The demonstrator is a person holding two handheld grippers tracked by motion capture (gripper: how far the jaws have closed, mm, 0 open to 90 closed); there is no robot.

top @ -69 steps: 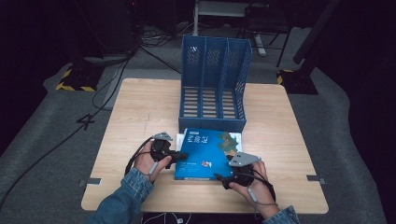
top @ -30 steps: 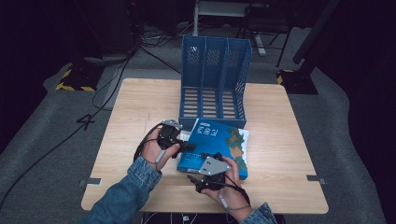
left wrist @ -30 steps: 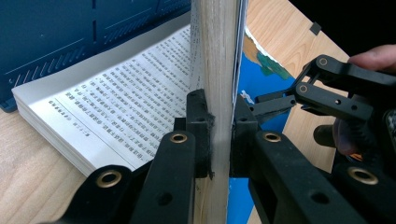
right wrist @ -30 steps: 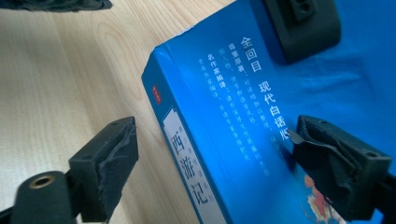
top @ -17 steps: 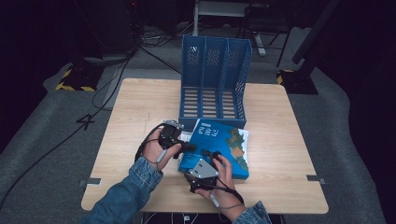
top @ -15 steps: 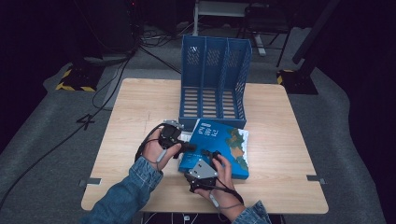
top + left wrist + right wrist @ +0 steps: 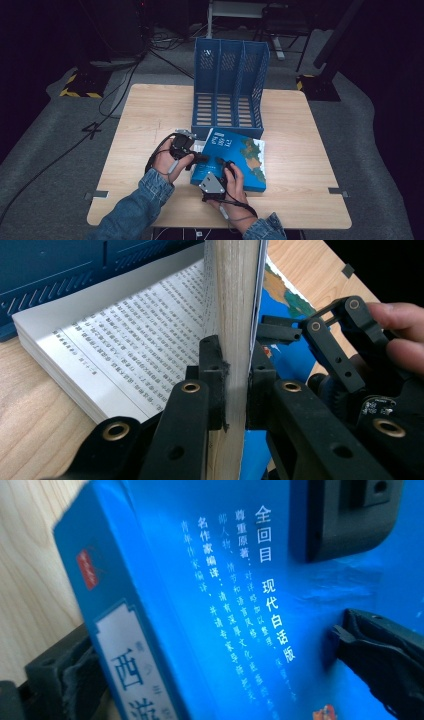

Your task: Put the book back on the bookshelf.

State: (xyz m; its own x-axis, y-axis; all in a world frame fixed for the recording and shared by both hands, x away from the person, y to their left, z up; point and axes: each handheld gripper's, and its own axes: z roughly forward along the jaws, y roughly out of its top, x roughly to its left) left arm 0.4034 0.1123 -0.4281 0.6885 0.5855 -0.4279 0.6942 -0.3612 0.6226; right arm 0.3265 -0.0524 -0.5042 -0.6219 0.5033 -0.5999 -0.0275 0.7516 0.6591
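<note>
Gripping: left gripper (image 7: 235, 385) is clamped on the book's (image 7: 240, 155) raised cover and pages.
Right gripper (image 7: 222, 164): jaws have just been opening, now wide astride the spine, not pinching.
Book: on the table (image 7: 150, 110), near the rack (image 7: 230, 65).
Advice: seat both pads squarely before closing.
Room: dark, with grey carpet (image 7: 50, 150).

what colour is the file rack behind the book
Blue, with slotted walls and floor; the file rack shows best in the high view, standing just behind the book.

Book (image 7: 235, 155), file rack (image 7: 229, 90) on table (image 7: 145, 115)
</note>
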